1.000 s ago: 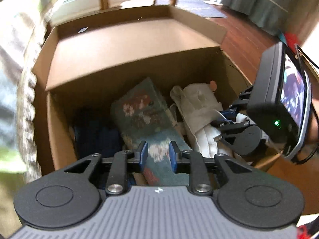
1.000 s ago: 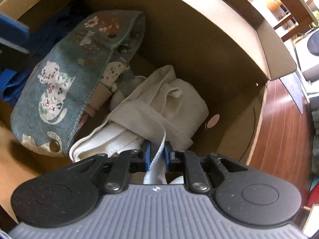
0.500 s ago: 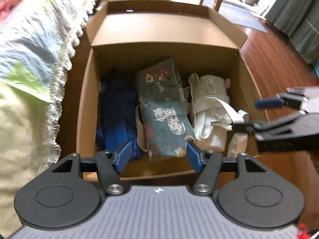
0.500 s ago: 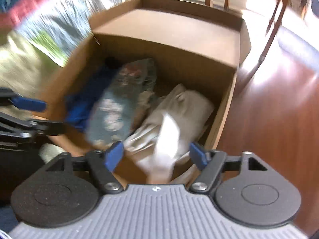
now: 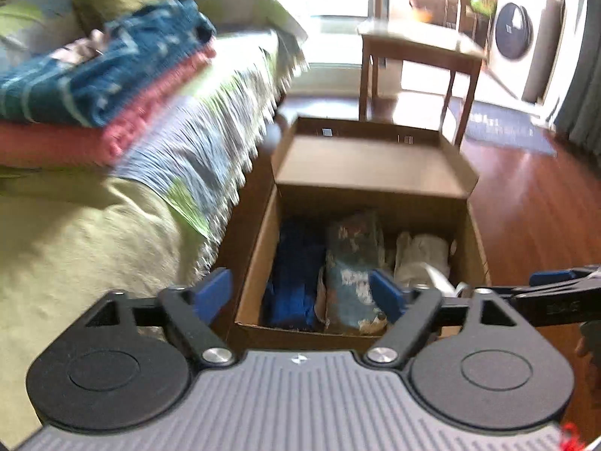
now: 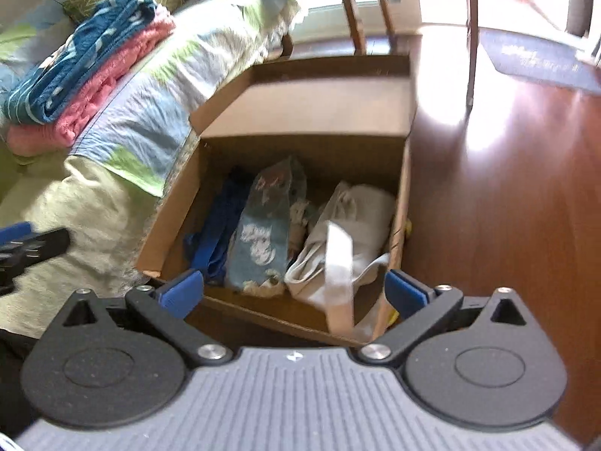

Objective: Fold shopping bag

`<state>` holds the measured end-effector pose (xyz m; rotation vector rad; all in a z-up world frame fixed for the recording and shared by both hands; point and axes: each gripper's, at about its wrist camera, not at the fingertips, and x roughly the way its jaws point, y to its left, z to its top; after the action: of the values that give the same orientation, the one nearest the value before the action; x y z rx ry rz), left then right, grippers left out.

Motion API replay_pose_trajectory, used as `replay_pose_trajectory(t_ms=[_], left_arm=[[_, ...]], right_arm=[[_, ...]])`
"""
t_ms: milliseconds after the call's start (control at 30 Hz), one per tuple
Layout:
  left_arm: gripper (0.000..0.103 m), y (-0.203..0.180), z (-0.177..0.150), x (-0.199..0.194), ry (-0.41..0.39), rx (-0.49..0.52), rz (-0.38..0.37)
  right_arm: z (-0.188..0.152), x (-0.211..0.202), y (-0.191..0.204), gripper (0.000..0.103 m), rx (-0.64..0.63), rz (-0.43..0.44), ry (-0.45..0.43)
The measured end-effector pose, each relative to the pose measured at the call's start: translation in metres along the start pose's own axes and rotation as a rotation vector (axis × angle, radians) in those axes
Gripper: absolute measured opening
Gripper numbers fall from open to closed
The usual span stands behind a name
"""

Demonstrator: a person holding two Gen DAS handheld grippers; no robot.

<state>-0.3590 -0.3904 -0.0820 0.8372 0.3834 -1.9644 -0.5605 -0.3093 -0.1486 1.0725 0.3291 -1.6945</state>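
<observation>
Looking down through both wrist cameras, I see a cardboard box (image 5: 255, 263) on the wooden floor (image 6: 507, 206), beside a bed with a green cover (image 5: 75, 244). My left gripper (image 5: 300, 293) hangs above the near edge of the box with its blue-tipped fingers spread wide and nothing between them. My right gripper (image 6: 295, 289) is also spread wide and holds nothing.

Three folded bags stand side by side in the box. A dark blue bag (image 6: 214, 233) sits nearest the bed, a patterned blue-grey bag (image 6: 266, 225) is in the middle, and a cream shopping bag (image 6: 357, 218) is on the floor side, against the box wall. One white strap (image 6: 338, 263) of the cream bag trails over its front toward the near edge of the box.

The far box flap (image 5: 368, 165) stands open. On the bed, a blue towel (image 5: 105, 67) lies on a pink towel (image 5: 124, 127). A wooden table (image 5: 417, 60) stands behind the box.
</observation>
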Motion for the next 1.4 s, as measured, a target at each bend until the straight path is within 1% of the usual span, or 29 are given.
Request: replay_pose_trajectory(t_ms=[67, 167, 200, 267, 333, 367, 533, 600, 800, 933, 967, 1033, 1200, 1400], left_arm=[[0.092, 0.001, 0.001, -0.019, -0.050, -0.010, 0.027], [0.093, -0.002, 0.007, -0.040, -0.108, 0.026, 0.080], [0.093, -0.004, 0.011, -0.045, -0.108, 0.041, 0.100], [0.093, -0.009, 0.018, -0.051, -0.079, 0.075, 0.133], [0.093, -0.014, 0.023, -0.056, -0.046, 0.107, 0.148], [0.093, -0.016, 0.024, -0.057, -0.047, 0.113, 0.152], [0.094, -0.024, 0.023, -0.064, -0.061, 0.109, 0.148], [0.094, -0.026, 0.023, -0.066, -0.058, 0.106, 0.148], [0.094, -0.025, 0.018, -0.071, -0.057, 0.064, 0.113], [0.094, -0.025, 0.017, -0.070, -0.053, 0.060, 0.106], [0.094, -0.026, 0.017, -0.070, -0.051, 0.061, 0.103], [0.094, -0.027, 0.016, -0.069, -0.034, 0.047, 0.094], [0.094, -0.027, 0.015, -0.053, 0.055, 0.008, 0.050], [0.094, -0.030, 0.009, -0.034, 0.106, 0.013, 0.041]], right_arm=[[-0.002, -0.010, 0.007, 0.102, -0.030, -0.006, -0.023], [0.001, -0.025, 0.013, 0.102, -0.062, -0.010, -0.051], [0.002, -0.029, 0.014, 0.102, -0.079, -0.015, -0.052], [0.005, -0.035, 0.018, 0.102, -0.112, -0.028, -0.051], [0.007, -0.041, 0.018, 0.102, -0.141, -0.042, -0.049], [0.007, -0.044, 0.018, 0.102, -0.149, -0.054, -0.051], [0.006, -0.057, 0.019, 0.102, -0.156, -0.116, -0.052], [0.002, -0.061, 0.022, 0.102, -0.183, -0.145, -0.054], [-0.009, -0.082, 0.020, 0.102, -0.160, -0.138, -0.170], [-0.012, -0.091, 0.017, 0.102, -0.112, -0.172, -0.207], [-0.012, -0.092, 0.016, 0.102, -0.109, -0.184, -0.204], [-0.011, -0.091, 0.015, 0.102, -0.107, -0.181, -0.170], [-0.010, -0.079, 0.007, 0.102, -0.058, -0.181, -0.094], [-0.011, -0.061, 0.004, 0.102, -0.039, -0.196, -0.034]])
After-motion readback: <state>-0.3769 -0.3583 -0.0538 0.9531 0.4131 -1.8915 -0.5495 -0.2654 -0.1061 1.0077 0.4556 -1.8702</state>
